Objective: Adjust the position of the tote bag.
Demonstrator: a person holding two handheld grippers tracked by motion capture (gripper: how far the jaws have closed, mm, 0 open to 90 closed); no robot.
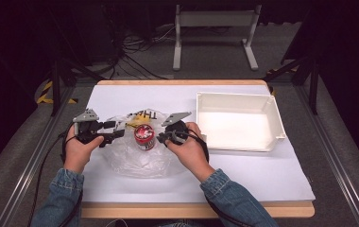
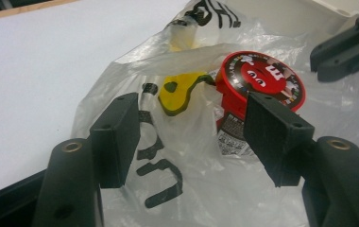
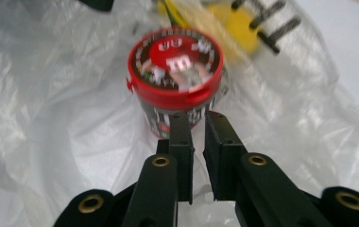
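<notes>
Fingers (image 2: 116,137) of the left gripper (image 2: 192,123) stood wide apart. The thin, see-through plastic bag (image 2: 192,189) lay between them, but they did not squeeze it. On the right gripper (image 3: 199,123), the two black fingers (image 3: 182,142) were almost together, with just a thin gap. They pointed at the bottom of the small round can with the red lid (image 3: 175,66). I could not tell if a bit of the bag was pinched between them. The can stood upright in the middle of the crumpled bag, between the two grippers, on the white bench (image 1: 121,94). Its lid was bare, with no plastic over it, though I could not tell if the can sat inside the bag or just on top of it. The big white plastic tray (image 1: 236,97) on the right side had nothing in it. So I think the job was only at the start: neither gripper held the can, and it was not free of the bag yet. The lid showed a red candy face and little white "m" letters, like M&M's sweets. The label on the side of the can had print too small to read. The bag had a yellow smiley shape (image 2: 180,92) and big black letters (image 3: 272,28). I could read "TH", which may be the start of "THANK YOU".
</notes>
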